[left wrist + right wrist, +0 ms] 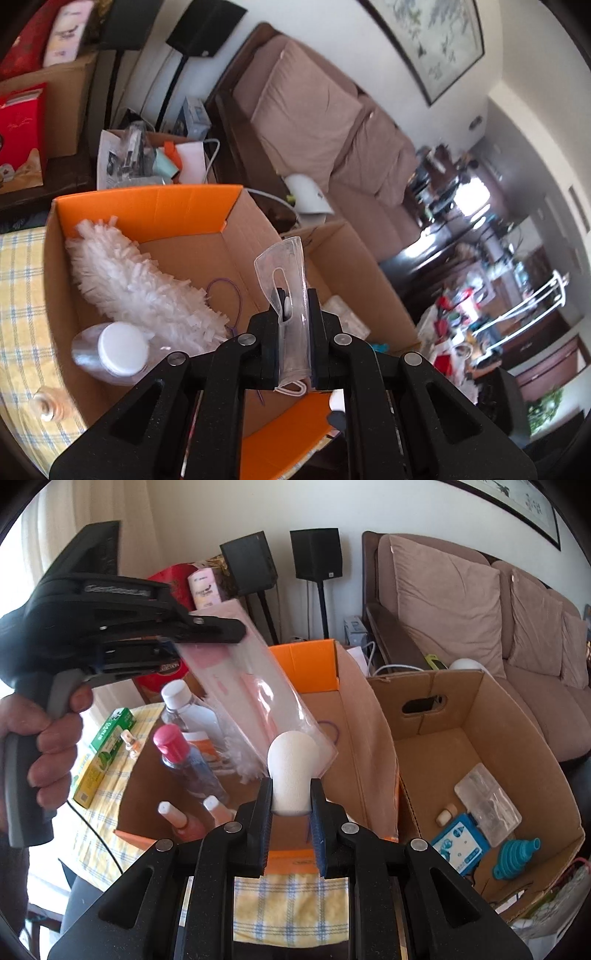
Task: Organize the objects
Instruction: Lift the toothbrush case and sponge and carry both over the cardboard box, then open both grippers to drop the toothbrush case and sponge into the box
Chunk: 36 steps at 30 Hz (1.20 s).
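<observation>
My left gripper (293, 314) is shut on a clear plastic packet (284, 273) and holds it above the orange-flapped cardboard box (147, 206). That box holds a white fluffy duster (136, 280) and a white-capped bottle (118, 347). In the right wrist view the left gripper (207, 627) shows at upper left with the packet (258, 701) hanging from it. My right gripper (291, 797) is shut on a white egg-shaped sponge (291, 768), above the near edge of the same box (358, 716).
A second open cardboard box (480, 716) stands to the right with a blue packet (460, 843), a teal funnel (517, 854) and a clear tray (487, 801). Bottles (184, 760) and a green carton (107, 749) lie on the yellow checked cloth (288, 904). A brown sofa (461, 602) stands behind.
</observation>
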Tool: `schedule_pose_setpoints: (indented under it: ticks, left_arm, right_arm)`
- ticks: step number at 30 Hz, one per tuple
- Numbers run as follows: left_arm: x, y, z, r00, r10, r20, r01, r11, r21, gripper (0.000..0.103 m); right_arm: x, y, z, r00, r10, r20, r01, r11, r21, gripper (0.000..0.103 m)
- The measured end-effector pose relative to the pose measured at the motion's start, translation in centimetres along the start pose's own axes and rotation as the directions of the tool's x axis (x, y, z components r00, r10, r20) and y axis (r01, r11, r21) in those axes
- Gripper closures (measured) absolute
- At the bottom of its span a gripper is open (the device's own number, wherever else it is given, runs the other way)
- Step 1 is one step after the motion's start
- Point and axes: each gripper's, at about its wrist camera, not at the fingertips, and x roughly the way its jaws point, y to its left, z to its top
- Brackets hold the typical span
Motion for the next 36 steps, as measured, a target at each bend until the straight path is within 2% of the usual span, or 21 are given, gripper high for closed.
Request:
schedule_pose_setpoints:
  ticks: [2,5,7,8,13,16,21,27,36]
  left_arm:
    - [0.8,-0.5,0.3,1.0,0.023,-0.017,-0.023,1.0,0.02,0.09]
    - [1.6,-1.3,1.0,0.999,0.049,-0.023,-0.048,0.998,0.038,0.067]
    - [1.9,-1.5,1.4,0.998,0.049,-0.032,-0.047,0.998,0.036,0.029]
    - [1.7,-1.7,1.4,0.998,0.049,-0.025,-0.048,0.998,0.038,0.025]
    - [0.2,-2.4,1.3,0.997,0.077,0.007,-0.077,0.993,0.087,0.019]
    - [-1.2,-2.3,1.1,0.994,0.1,0.031,-0.103,0.991,0.087,0.015]
    - [-4.2,-1.9,1.1,0.989,0.123,0.08,-0.131,0.987,0.096,0.014]
    - [-8.2,-1.4,0.5,0.979,0.132,0.154,-0.149,0.983,0.106,0.009]
    - [-11.6,0.1,-1.0,0.978,0.13,0.161,-0.146,0.985,0.092,0.008]
  right_arm:
    - [0.4,-0.1,-0.2,1.0,0.004,-0.009,-0.004,1.0,0.003,0.085]
    - [1.0,-0.1,-0.3,1.0,0.014,-0.021,-0.014,1.0,0.002,0.085]
    - [1.4,0.1,-0.4,0.999,0.02,-0.028,-0.02,1.0,0.0,0.085]
    - [1.5,0.1,-0.4,0.999,0.023,-0.031,-0.023,1.0,0.0,0.085]
    - [2.4,0.6,-0.6,0.998,0.037,-0.046,-0.037,0.999,-0.002,0.085]
    - [2.7,0.7,-0.5,0.998,0.04,-0.05,-0.04,0.999,0.0,0.085]
    - [2.9,0.7,-0.3,0.997,0.049,-0.062,-0.049,0.999,-0.005,0.084]
    - [3.6,1.0,-0.2,0.996,0.051,-0.079,-0.052,0.999,-0.004,0.084]
    - [4.5,1.0,0.0,0.994,0.042,-0.098,-0.042,0.999,0.006,0.083]
